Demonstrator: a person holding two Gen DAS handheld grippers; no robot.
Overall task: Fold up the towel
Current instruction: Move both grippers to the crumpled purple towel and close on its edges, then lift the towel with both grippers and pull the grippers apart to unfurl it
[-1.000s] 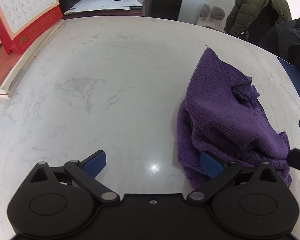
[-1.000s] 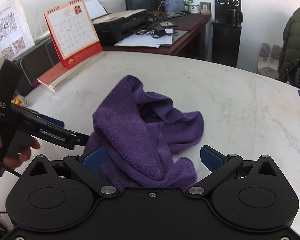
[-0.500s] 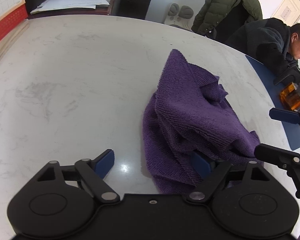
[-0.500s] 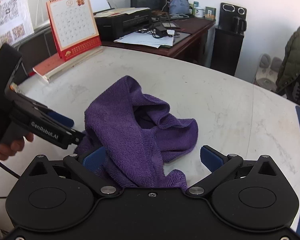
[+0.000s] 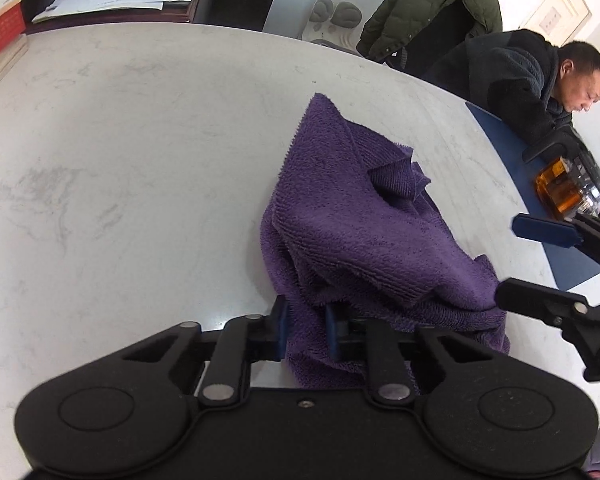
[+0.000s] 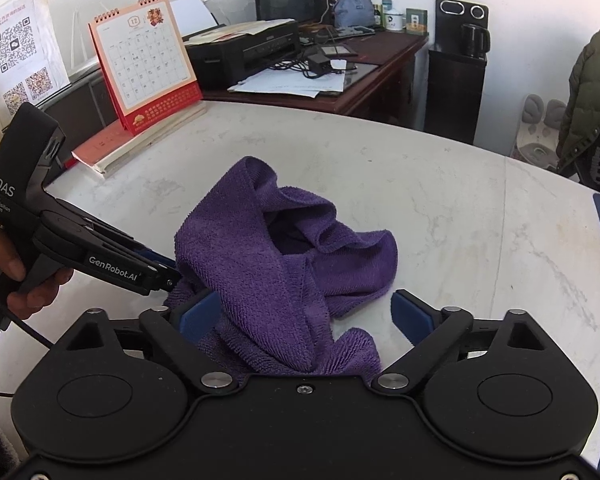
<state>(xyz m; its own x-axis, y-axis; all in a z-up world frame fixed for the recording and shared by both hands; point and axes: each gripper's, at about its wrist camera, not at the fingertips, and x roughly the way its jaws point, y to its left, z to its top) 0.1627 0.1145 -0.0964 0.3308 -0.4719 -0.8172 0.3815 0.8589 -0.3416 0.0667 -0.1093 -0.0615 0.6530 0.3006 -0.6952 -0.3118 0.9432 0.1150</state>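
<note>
A crumpled purple towel (image 5: 352, 232) lies bunched on the white marble table (image 5: 120, 160). My left gripper (image 5: 304, 332) is shut on the towel's near edge, the cloth pinched between its blue pads. In the right wrist view the towel (image 6: 268, 256) lies in a heap, and the left gripper (image 6: 168, 276) grips its left edge. My right gripper (image 6: 306, 316) is open, its blue pads wide apart on either side of the towel's near folds. In the left wrist view the right gripper (image 5: 512, 260) stands open at the towel's right side.
A red desk calendar (image 6: 144, 68) and books (image 6: 132, 144) stand at the table's far left. A printer (image 6: 244, 52) and papers sit on a wooden desk behind. A man (image 5: 540, 80) sits at the table's right with a glass teapot (image 5: 560, 188) on a blue mat.
My left gripper has moved right onto the towel's near edge and closed on it. My right gripper has stayed open over the towel's near folds.
</note>
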